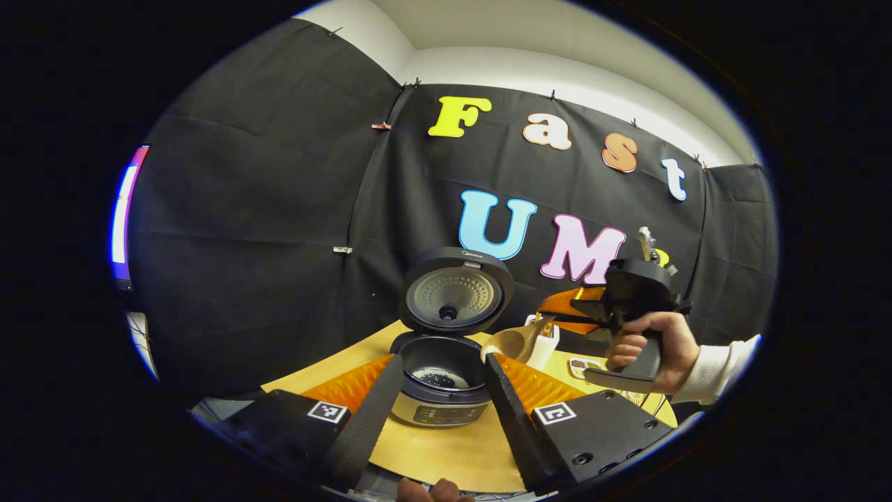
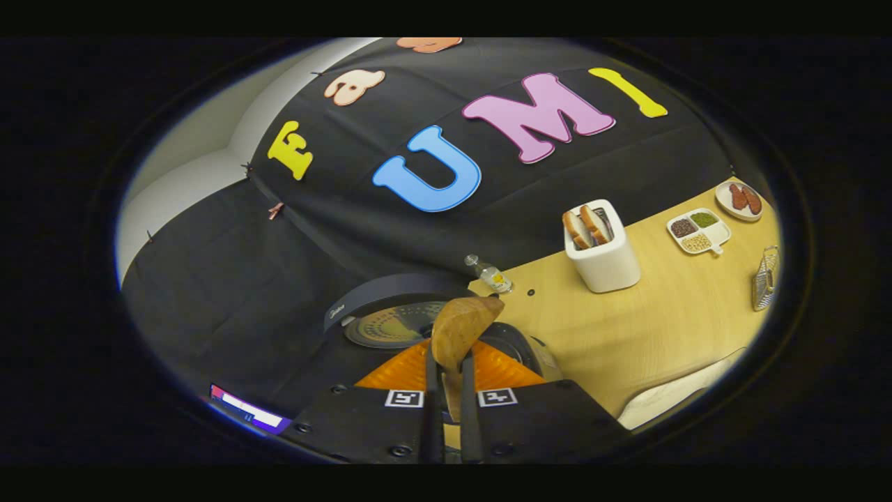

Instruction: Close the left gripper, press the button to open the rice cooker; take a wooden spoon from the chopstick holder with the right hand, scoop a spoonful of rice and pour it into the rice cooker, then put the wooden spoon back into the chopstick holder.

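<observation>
The rice cooker (image 1: 440, 401) stands on the table with its lid (image 1: 456, 289) swung up, and a few dark grains lie in the bottom of the inner pot (image 1: 442, 373). My left gripper (image 1: 444, 361) is open, with its fingers apart on either side of the cooker and nothing between them. My right gripper (image 1: 568, 307), held by a hand (image 1: 651, 345), is shut on the handle of the wooden spoon (image 1: 514, 341). In the right gripper view the spoon's bowl (image 2: 460, 322) is tilted sideways above the cooker's open pot (image 2: 519, 348), just ahead of my right gripper (image 2: 447, 359).
A white box with bread slices (image 2: 603, 258) stands on the wooden table (image 2: 662, 314). Beyond it are a divided dish of grains (image 2: 699, 231), a plate of sausages (image 2: 743, 199) and a wire basket (image 2: 765, 279). A small bottle (image 2: 490, 274) lies by the wall.
</observation>
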`<state>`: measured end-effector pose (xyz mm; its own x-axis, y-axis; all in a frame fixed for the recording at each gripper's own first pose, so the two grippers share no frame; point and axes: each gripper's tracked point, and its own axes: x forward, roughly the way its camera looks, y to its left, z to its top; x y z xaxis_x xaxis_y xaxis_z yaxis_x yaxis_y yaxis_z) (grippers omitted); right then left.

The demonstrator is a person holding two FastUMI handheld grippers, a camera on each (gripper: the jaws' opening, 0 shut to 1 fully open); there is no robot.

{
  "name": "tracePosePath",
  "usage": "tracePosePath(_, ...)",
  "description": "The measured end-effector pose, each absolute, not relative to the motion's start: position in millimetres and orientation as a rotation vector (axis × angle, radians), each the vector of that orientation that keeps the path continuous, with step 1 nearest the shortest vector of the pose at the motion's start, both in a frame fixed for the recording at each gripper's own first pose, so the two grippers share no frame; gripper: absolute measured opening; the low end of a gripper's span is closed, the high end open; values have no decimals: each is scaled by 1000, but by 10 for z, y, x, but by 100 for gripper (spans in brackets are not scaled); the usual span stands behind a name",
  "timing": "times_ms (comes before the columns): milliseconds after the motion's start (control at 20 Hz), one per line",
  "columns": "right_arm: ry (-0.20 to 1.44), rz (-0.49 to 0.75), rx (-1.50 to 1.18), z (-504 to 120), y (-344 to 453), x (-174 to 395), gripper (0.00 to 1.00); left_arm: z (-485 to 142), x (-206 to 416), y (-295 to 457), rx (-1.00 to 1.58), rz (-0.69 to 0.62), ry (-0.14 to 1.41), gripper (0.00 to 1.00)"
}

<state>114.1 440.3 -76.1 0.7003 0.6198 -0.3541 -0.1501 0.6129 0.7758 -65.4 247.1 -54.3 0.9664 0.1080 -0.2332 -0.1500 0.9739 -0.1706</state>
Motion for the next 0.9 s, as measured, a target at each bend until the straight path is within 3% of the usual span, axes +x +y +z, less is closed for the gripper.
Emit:
tracePosePath(50,662,486,767,-802,4502,1182,13,-545,-656,2511,-189,133,224,82)
tracePosePath(150,662,495,670,-897,4685,1243,13,-551,-668,2569,-198,134,222,82)
tracePosePath(250,656,511,576,-974,4859,1270,10,-569,-686,2615,-204,136,222,82)
tracePosePath(650,575,580,198,-1152,5390,1187,13,-600,-654,2739,-224,150,217,82)
tracePosePath(700,565,599,159,-1162,5442,1158,9,-628,-660,2763,-227,151,218,82)
tracePosePath(850,544,644,81,-1205,5579,1091,18,-656,-656,2799,-233,154,220,82)
tracePosePath(900,525,653,47,-1203,5589,1086,16,-655,-661,2810,-233,155,218,82)
